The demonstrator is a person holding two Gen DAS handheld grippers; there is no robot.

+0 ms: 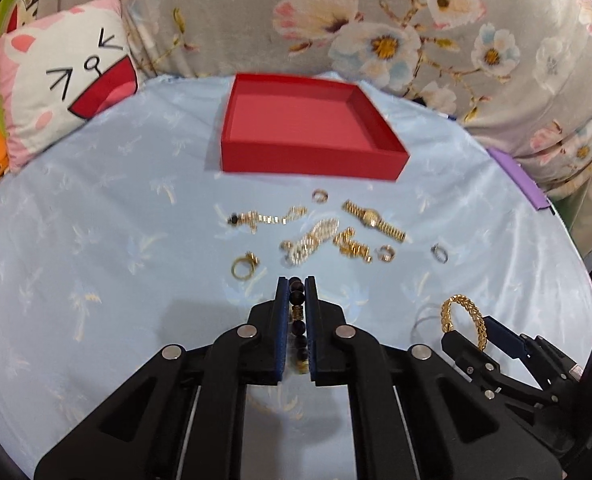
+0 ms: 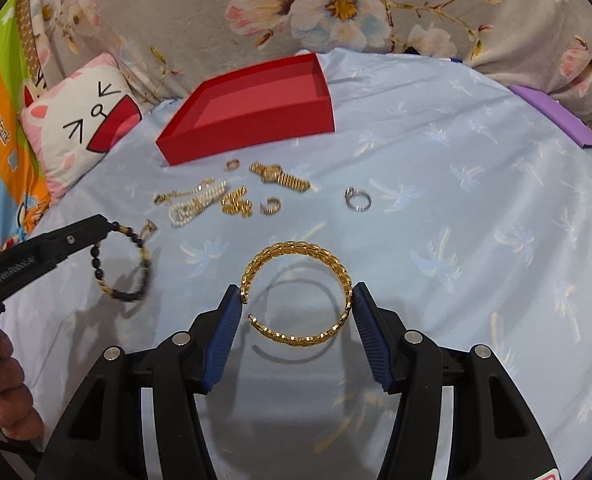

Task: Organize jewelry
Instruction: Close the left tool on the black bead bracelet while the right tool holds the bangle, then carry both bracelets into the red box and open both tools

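Nearest in the left wrist view, the left gripper (image 1: 296,282) has its fingers clenched on a dark beaded bracelet (image 1: 297,300), one in number; from the right wrist view that bracelet (image 2: 123,264) hangs as a loop clear of the cloth, gold spacers among the dark beads. The right gripper (image 2: 297,294) grasps one gold link bangle (image 2: 296,292), an open cuff pressed between the blue pads at its two sides and lifted above its own shadow.

Beyond the fingers, on the pale blue palm-print cloth (image 1: 95,260), the loose pieces lie in a scatter:
- one gold ring with a raised top (image 1: 244,266), nearest on the left
- one silver ring (image 1: 440,253), apart on the right
- one small gold band (image 1: 386,253)
- one white pearl strand (image 1: 310,240), touching a gold coil piece (image 1: 352,246)
- one gold chain with a dark bead end (image 1: 261,218)
- one gold wristwatch (image 1: 372,218)
- one small ring (image 1: 320,195), closest to the box

Farther on stands one red box (image 1: 312,162), open-topped, with nothing in it. Behind it sit one cat-face cushion (image 1: 67,76) and floral fabric (image 1: 416,20).
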